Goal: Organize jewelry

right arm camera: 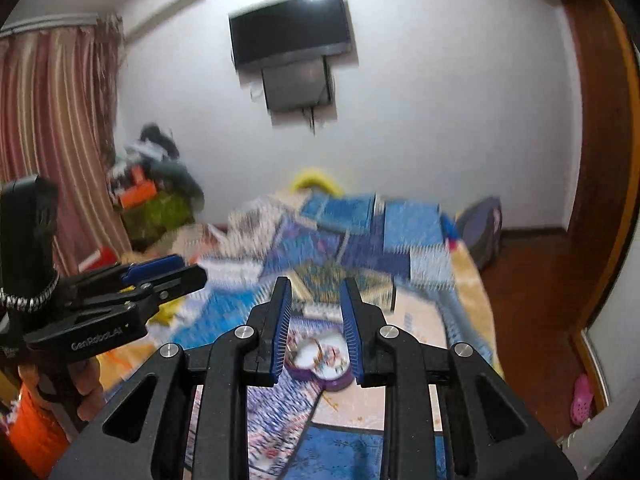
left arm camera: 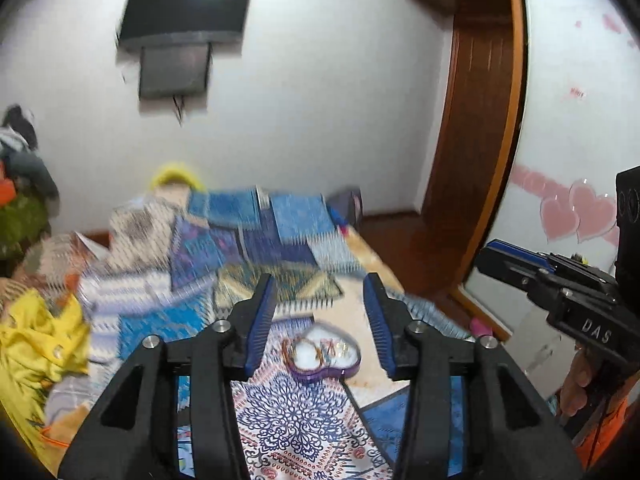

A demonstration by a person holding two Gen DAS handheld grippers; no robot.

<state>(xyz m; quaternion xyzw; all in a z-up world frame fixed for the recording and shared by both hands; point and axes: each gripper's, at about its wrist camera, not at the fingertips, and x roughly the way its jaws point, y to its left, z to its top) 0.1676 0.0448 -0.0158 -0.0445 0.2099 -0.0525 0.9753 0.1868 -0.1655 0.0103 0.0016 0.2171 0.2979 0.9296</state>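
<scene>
Both my tools, left tool (left arm camera: 320,320) and right tool (right arm camera: 316,324), gape empty above a heart-shaped box (left arm camera: 326,356) of light, slippery bangles; I'd pinch one rim.

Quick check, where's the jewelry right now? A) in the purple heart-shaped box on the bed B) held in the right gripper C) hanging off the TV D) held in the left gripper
A: the bangles lie in the purple heart-shaped box on the patterned bedspread, while the left gripper and right gripper are both open and empty above it.
</scene>
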